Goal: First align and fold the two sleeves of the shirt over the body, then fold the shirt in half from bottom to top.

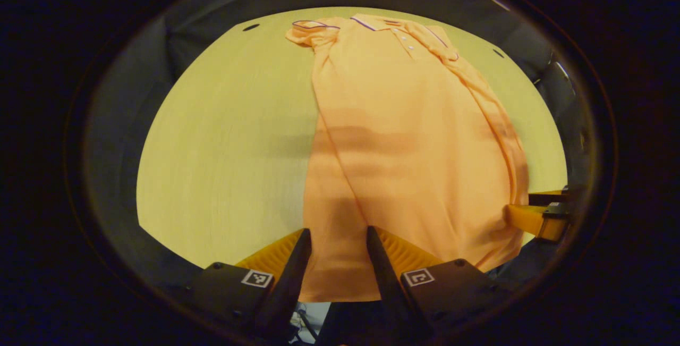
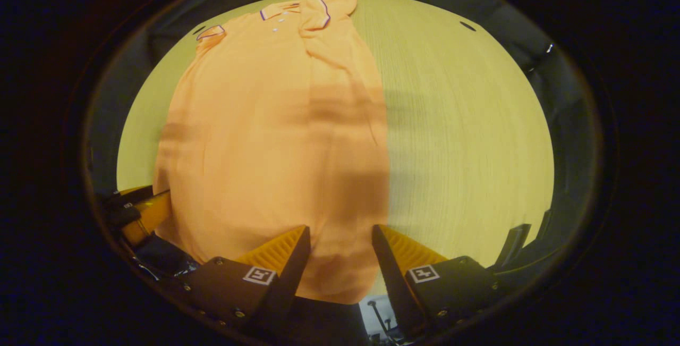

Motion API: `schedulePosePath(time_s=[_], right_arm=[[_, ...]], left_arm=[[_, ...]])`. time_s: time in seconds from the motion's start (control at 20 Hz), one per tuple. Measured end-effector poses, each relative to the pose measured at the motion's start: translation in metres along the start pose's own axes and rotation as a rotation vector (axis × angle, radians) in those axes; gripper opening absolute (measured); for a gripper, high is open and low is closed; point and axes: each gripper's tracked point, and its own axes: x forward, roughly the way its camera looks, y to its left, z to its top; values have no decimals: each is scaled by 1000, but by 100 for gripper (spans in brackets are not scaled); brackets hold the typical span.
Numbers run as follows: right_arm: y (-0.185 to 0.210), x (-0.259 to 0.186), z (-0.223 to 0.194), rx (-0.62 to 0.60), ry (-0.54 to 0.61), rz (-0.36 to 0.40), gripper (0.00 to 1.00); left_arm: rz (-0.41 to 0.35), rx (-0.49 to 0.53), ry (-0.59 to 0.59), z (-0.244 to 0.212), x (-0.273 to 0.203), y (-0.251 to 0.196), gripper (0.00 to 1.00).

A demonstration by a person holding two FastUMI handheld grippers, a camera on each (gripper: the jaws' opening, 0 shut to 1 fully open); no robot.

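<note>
An orange polo shirt (image 1: 404, 123) lies flat on the wooden table (image 1: 228, 138), collar (image 1: 380, 22) at the far end and both sleeves folded in over the body. My left gripper (image 1: 338, 231) is open over the hem's left corner, with cloth showing between its fingers. In the right gripper view the shirt (image 2: 265, 123) spreads to the left, and my right gripper (image 2: 340, 229) stands open over the hem's right corner. Each gripper also shows in the other's view: the right gripper (image 1: 536, 213) and the left gripper (image 2: 141, 208). I cannot tell whether either one touches the cloth.
Bare tabletop (image 2: 467, 123) extends on both sides of the shirt. Small dark holes (image 1: 251, 27) (image 2: 467, 26) mark the far corners. The hem reaches the table's near edge beneath the grippers. Dark booth cloth surrounds the table.
</note>
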Motion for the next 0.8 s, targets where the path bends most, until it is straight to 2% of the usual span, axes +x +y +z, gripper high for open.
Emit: schedulePosePath(time_s=[0.05,0.1,0.15,0.2,0.25,0.3,0.35,0.4,0.45,0.5,0.8], right_arm=[[2,0,3,-2,-3,4,69],[4,0,4,0,-13,9,51],[7,1,5,3,-20,19,37],[8,0,4,3,-20,22,13],[8,0,4,-6,-22,25,6],[8,1,4,-9,-18,29,6],[7,1,4,-4,-14,30,7],[7,0,4,0,-14,30,7],[7,-1,4,6,-24,34,7],[8,2,6,10,-26,35,1],[13,-7,15,44,-45,64,0]], left_arm=[[-8,6,-6,1,-1,-3,67],[-5,16,2,1,-1,-3,57],[-9,24,-12,4,-1,-6,47],[-4,23,-19,6,0,-7,38],[3,30,-11,5,2,-7,22],[6,43,-5,6,2,-8,15],[10,44,-2,7,-2,-8,15],[16,30,5,8,0,-8,7],[12,29,-4,8,1,-8,6],[11,23,5,8,0,-7,6],[11,15,-18,20,-4,-7,6]])
